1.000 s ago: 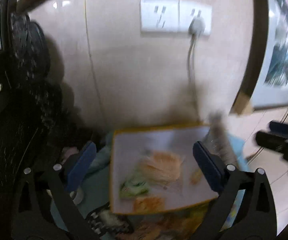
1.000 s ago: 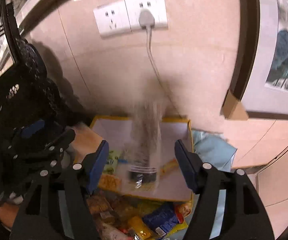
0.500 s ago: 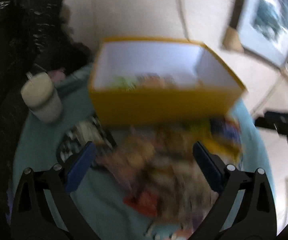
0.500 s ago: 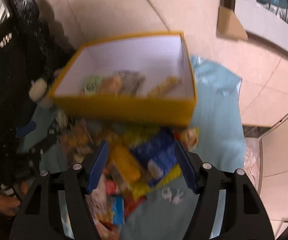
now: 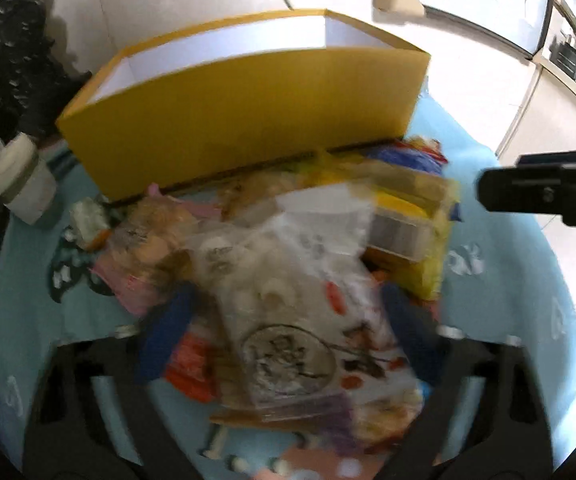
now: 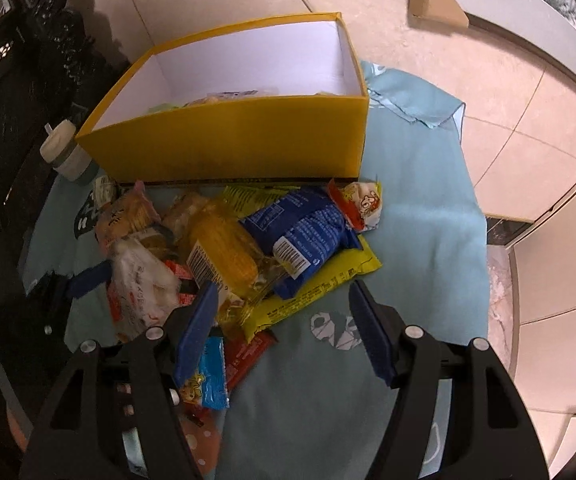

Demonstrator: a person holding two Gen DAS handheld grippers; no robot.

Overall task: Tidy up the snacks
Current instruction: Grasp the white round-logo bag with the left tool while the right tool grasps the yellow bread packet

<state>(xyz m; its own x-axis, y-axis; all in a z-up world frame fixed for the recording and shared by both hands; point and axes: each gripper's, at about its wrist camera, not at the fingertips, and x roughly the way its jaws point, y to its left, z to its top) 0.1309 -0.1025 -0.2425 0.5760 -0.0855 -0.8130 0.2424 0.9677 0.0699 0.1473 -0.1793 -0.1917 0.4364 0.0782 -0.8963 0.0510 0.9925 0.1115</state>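
Pale tiled flooring surrounds a round tabletop draped in a light blue cloth, and we take the yellow box standing at its far side as our landmark. We see a few packets already lying inside the box against its near wall, only their tops showing over the rim, so we judge that the sorting has begun but most of it is left. Just in front of the box a loose heap of snacks waits on the cloth: a blue wrapped packet, a clear pack of yellow corn, a flat yellow packet under them, and a small white and red packet close to the box's right front corner. To the left of the box stands a small white cup, which we take to be no part of the job.

Our left gripper is low over the heap in front of the box, and its jaws have just been closing; a clear bag with a round printed mark lies between them, but the blur keeps us from saying whether the pads press on it. Our right gripper hovers over the near edge of the heap, farther from the box, its jaws standing moderately wide and holding nothing, with the corner of the flat yellow packet between them.
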